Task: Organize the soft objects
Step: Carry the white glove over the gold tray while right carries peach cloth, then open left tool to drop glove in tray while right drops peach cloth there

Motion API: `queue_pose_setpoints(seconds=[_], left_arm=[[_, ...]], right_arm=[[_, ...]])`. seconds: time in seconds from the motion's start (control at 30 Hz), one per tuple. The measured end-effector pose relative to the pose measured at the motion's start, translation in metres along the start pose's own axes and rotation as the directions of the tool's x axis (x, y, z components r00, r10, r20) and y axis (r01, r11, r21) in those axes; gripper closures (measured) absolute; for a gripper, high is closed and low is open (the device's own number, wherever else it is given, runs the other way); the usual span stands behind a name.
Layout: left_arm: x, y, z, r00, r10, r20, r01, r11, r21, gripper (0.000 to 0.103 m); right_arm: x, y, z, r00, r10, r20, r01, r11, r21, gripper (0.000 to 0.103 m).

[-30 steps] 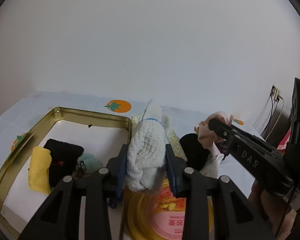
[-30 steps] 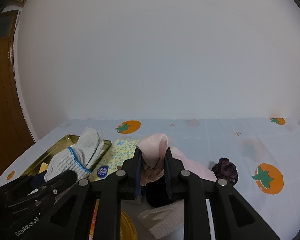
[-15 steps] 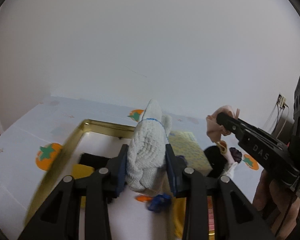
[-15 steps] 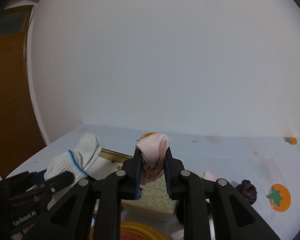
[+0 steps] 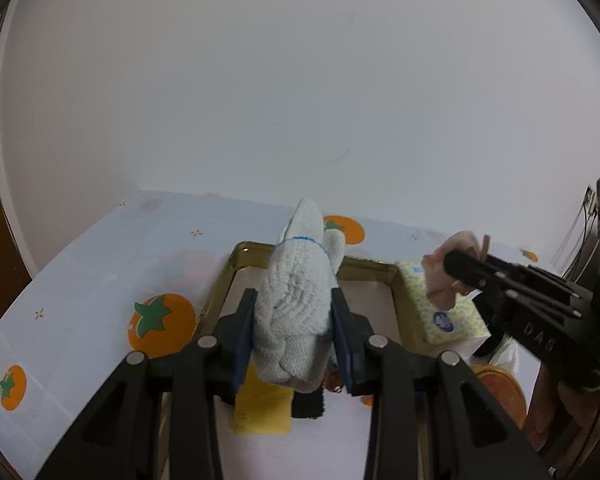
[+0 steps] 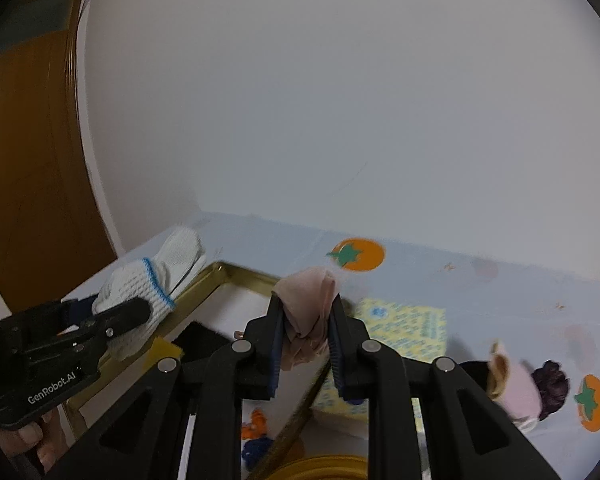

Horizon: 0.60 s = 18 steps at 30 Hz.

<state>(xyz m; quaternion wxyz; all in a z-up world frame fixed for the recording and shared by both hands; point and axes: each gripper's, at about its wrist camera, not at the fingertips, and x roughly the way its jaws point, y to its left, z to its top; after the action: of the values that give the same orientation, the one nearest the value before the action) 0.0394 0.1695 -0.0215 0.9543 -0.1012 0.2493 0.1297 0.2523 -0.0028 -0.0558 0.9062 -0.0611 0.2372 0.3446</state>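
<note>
Left wrist: gold tin tray (image 5: pixel 394 280) holding yellow cloth (image 5: pixel 262 410), black cloth (image 5: pixel 308 404); left gripper (image 5: pixel 294 340) clamping white knit glove (image 5: pixel 296 312), right gripper (image 6: pixel 306 344) clamping pink cloth (image 6: pixel 308 304), both tilted down above tray.

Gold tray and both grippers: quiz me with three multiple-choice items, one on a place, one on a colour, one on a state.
1. Where is the yellow cloth?
A in the gold tray
B on the tissue pack
C on the floor

2. What colour is the band on the white glove?
A red
B blue
C green

3. What is the right gripper doing?
A open, holding nothing
B shut on the pink cloth
C shut on the glove

A: it lies inside the rim.
B: a blue line rings the cuff.
B: the cloth is pinched between the pads.
</note>
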Motion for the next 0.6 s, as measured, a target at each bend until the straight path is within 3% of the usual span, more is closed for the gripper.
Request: queue_pose_setpoints(seconds=[0.27,0.5,0.57,0.6], left_arm=[[0.011,0.005,-0.001,0.999,0.009,-0.044,-0.008,0.999,0.031,0.069],[0.014,0.011,-0.003,0.998,0.008,-0.056,-0.007,1.000,0.031,0.068],[0.014,0.012,-0.003,0.998,0.013,-0.057,-0.011,1.000,0.029,0.067],[0.012,0.011,-0.002,0.998,0.014,-0.058,-0.013,1.000,0.029,0.062]], right_arm=[[0.026,0.020,-0.009,0.994,0.014,-0.111,-0.017,1.000,-0.023,0.081],[0.035,0.033,-0.014,0.987,0.034,-0.155,-0.040,0.999,-0.036,0.079],[0.036,0.033,-0.016,0.985,0.047,-0.168,-0.054,0.998,-0.034,0.074],[0.039,0.034,-0.017,0.982,0.056,-0.179,-0.063,0.997,-0.034,0.066]])
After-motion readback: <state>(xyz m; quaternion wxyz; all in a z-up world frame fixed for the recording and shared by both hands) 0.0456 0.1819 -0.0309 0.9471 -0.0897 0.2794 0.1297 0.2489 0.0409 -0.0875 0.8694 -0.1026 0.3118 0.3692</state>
